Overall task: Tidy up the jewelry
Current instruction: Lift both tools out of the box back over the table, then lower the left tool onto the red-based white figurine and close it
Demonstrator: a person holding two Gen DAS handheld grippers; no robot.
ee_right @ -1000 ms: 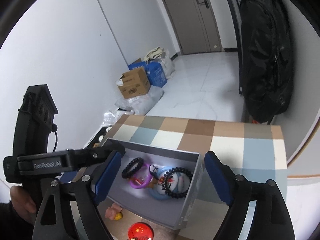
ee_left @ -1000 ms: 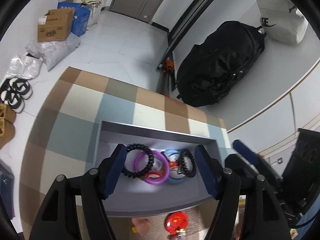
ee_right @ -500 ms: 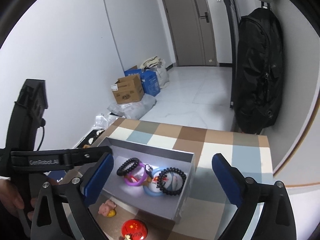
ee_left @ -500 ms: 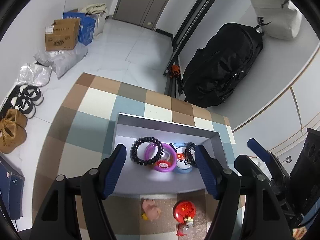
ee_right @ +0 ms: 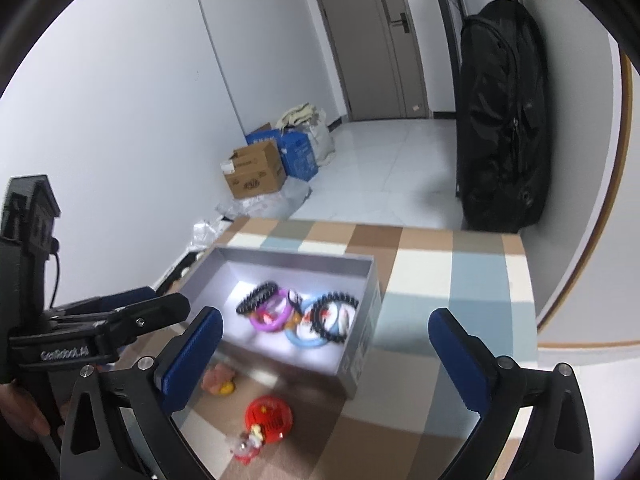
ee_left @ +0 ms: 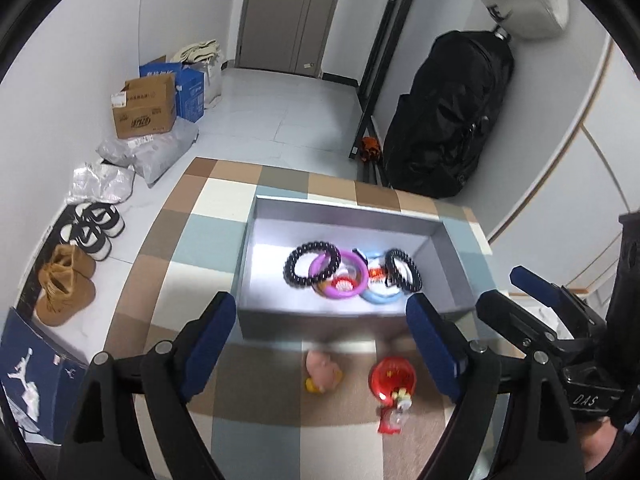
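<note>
A grey open box [ee_left: 348, 210] [ee_right: 362, 354] sits on the checkered table. Inside lie two black bead bracelets [ee_left: 306, 268] [ee_right: 256, 297], a purple ring [ee_left: 358, 274] [ee_right: 266, 322] and a blue ring [ee_left: 380, 300] [ee_right: 304, 340]. In front of the box lie a pink and yellow charm [ee_left: 322, 372] [ee_right: 218, 382] and a red round charm [ee_left: 392, 378] [ee_right: 268, 416]. My left gripper [ee_left: 320, 342] is open and empty above the box's near wall. My right gripper [ee_right: 326, 352] is open and empty, right of the left one.
The checkered table [ee_left: 192, 248] ends at a far edge towards the floor. A black bag [ee_left: 448, 120] hangs by the right wall. Cardboard boxes [ee_left: 144, 110] and shoes [ee_left: 90, 228] lie on the floor at left. A door [ee_right: 372, 40] stands at the back.
Both grippers have pulled back and up from the box, open and empty. The charms in front of the box have come fully into view.
</note>
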